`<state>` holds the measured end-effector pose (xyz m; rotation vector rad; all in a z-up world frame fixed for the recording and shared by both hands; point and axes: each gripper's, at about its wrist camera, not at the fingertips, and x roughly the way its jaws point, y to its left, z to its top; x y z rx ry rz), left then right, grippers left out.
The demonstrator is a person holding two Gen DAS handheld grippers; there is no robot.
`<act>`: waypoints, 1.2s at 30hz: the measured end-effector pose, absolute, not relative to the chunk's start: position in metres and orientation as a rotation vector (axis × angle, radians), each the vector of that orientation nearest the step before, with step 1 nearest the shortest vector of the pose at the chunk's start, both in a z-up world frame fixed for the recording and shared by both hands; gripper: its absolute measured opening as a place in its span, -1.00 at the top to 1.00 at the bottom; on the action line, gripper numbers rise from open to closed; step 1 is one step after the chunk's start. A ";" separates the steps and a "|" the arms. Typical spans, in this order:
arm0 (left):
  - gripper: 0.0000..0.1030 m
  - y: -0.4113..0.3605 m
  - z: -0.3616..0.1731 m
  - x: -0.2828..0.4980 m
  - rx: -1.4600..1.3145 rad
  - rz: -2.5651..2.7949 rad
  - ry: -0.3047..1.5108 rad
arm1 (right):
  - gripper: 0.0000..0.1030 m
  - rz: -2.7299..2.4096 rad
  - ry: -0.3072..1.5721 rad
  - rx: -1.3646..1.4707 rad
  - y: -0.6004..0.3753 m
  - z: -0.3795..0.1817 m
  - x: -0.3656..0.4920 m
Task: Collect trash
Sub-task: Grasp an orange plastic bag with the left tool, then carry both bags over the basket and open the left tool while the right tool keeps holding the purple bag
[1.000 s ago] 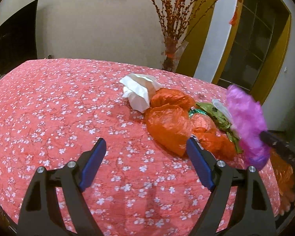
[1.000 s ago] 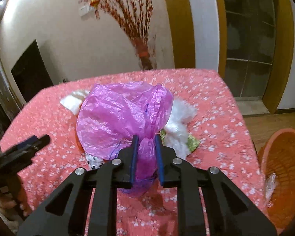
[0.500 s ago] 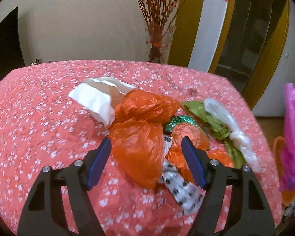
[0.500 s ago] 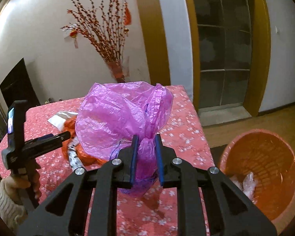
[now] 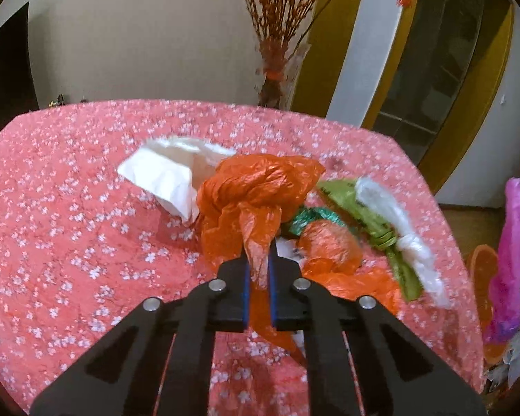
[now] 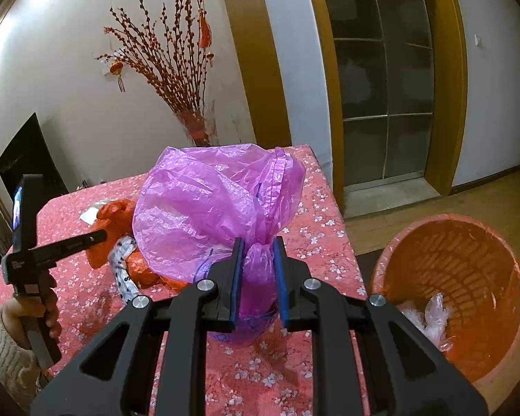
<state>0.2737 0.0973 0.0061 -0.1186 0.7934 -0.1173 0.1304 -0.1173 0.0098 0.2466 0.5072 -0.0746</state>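
My left gripper [image 5: 259,260] is shut on a fold of the orange plastic bag [image 5: 256,190], which lies in a heap of trash on the red flowered tablecloth [image 5: 69,235]. Beside it lie a white paper bag [image 5: 170,170], a green wrapper [image 5: 360,208], a white plastic bag [image 5: 398,228] and more orange plastic [image 5: 329,246]. My right gripper [image 6: 259,253] is shut on the neck of a puffed purple plastic bag [image 6: 208,211], held above the table's right edge. An orange wastebasket [image 6: 461,277] stands on the floor to its right, with clear plastic inside.
A glass vase of red branches [image 6: 197,128] stands behind the table by the wall. A glass door with a yellow frame [image 6: 381,76] is at the right. A hand in a knitted sleeve [image 6: 14,332] grips the left tool's handle at lower left.
My left gripper moved in over the trash heap and its jaws shut on the orange bag. My right gripper carried the purple bag rightward, and the wastebasket came more into view.
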 end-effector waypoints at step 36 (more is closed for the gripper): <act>0.82 -0.139 0.068 0.189 -0.046 -0.609 0.737 | 0.67 -0.446 0.382 0.350 -0.257 0.021 0.026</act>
